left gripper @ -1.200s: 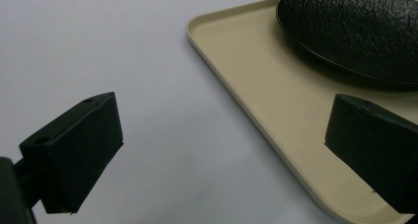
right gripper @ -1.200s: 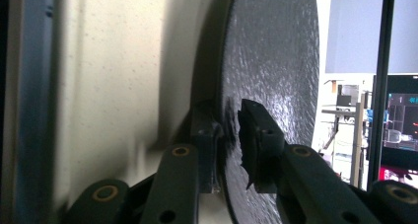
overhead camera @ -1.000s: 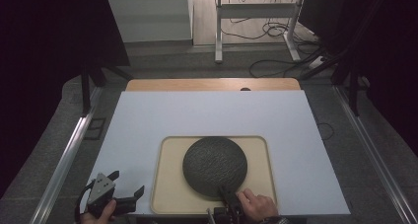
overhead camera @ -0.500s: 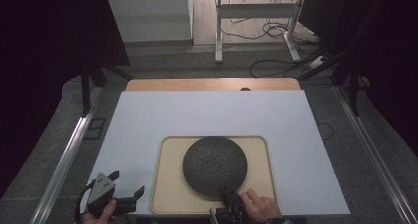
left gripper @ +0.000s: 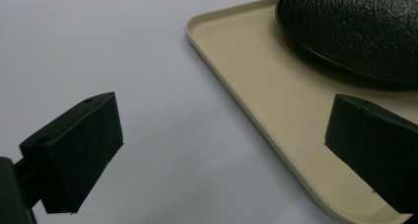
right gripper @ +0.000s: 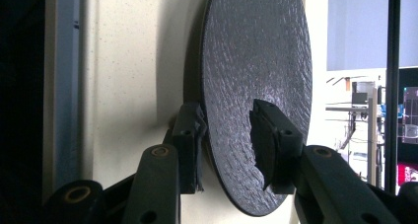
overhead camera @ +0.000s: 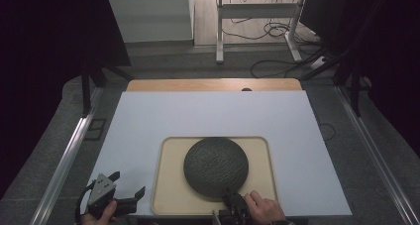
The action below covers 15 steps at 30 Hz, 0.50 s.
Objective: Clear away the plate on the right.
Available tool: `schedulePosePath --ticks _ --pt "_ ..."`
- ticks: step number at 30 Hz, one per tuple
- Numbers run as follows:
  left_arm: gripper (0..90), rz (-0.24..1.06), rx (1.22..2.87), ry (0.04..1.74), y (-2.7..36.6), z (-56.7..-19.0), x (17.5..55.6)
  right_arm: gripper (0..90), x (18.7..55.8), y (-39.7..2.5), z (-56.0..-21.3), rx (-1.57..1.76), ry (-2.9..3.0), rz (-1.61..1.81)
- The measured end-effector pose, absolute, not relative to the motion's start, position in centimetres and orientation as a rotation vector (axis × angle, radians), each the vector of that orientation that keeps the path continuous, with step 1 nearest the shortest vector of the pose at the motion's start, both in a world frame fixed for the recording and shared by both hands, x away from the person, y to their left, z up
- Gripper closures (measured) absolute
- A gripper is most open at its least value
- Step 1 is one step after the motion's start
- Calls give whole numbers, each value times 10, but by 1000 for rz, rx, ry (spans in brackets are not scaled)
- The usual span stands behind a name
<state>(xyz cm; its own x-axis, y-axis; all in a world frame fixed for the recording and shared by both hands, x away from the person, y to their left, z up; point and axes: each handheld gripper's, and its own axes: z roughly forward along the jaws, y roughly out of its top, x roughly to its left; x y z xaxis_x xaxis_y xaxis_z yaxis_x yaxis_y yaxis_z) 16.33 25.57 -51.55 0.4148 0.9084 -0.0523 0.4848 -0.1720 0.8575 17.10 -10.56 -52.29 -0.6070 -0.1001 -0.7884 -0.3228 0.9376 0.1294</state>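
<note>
Far beyond claws: grey floor (overhead camera: 163, 61), white metal stand (overhead camera: 257, 17), tangled cables (overhead camera: 277, 31); dark curtains both sides.

A beige tray (overhead camera: 171, 195) lies directly on the white table (overhead camera: 208, 116).

White table top (overhead camera: 208, 113), floor cables (overhead camera: 277, 66), metal stand (overhead camera: 257, 17)

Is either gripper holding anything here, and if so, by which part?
The right gripper straddles the near rim of the dark textured plate on the beige tray, one jaw under, one over; a closed grip cannot be told. The left gripper is open, holding nothing.
</note>
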Motion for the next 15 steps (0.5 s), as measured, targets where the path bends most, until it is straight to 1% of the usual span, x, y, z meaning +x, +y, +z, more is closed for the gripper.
schedulePosePath --ticks 15 --pt "7 617 1812 1200 256 -516 163 627 172 -114 -510 -250 2224 389"
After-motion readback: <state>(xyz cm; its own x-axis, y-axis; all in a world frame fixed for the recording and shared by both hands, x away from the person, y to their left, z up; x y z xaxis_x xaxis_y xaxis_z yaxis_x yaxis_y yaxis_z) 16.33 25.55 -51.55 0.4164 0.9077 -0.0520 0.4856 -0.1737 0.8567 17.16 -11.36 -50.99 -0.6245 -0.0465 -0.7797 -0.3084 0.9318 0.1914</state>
